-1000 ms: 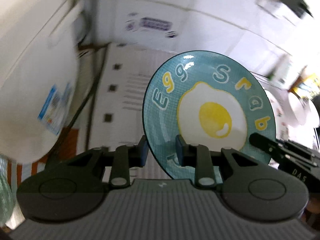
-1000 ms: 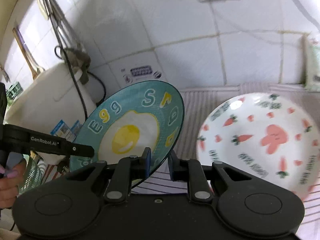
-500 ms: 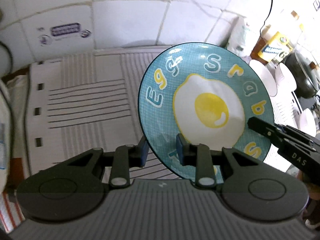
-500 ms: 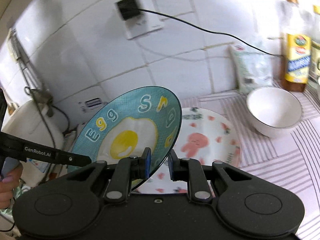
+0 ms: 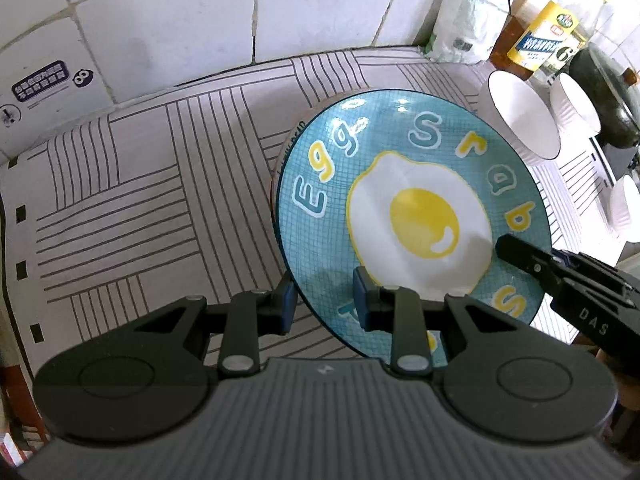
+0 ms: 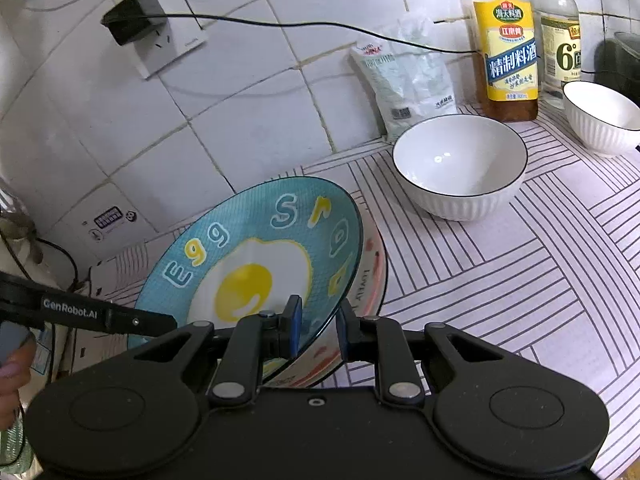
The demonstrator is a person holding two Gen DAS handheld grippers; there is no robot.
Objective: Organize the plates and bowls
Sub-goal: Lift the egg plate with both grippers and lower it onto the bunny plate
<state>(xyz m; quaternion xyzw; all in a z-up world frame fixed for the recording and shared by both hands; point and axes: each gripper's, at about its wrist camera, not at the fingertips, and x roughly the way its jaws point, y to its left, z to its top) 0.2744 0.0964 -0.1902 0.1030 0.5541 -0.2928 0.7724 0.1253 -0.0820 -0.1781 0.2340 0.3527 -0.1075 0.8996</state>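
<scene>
Teal glaze with a fried-egg print and coloured letters marks the plate (image 5: 412, 216), which is held tilted above the striped counter mat (image 5: 160, 216) by both grippers at once. The left gripper (image 5: 322, 300) clamps the plate's near rim, one blue pad under the rim and the other pad on the printed face. The right gripper (image 6: 318, 326) grips the rim at another point in the same manner, with the edge of the plate pinched between its two pads. In the left wrist view the right gripper's finger reaches onto the plate from the right edge. In the right wrist view the left gripper's finger comes in from the left, with part of a hand (image 6: 12, 372) behind it.

Directly beneath the teal plate lies a second plate (image 6: 372, 276), white with red and pink print; only a crescent of it shows past the teal rim. Whether the two plates touch cannot be determined.

A white bowl with a dark rim line (image 6: 460, 168) stands on the mat to the right, well apart from the plates, and a second white bowl (image 6: 600, 120) stands further right. A sauce bottle with a yellow label (image 6: 506, 40), a clear bottle (image 6: 560, 36) and a white packet (image 6: 404, 76) stand against the tiled wall (image 6: 240, 120). A black plug sits in a wall socket (image 6: 160, 46).
</scene>
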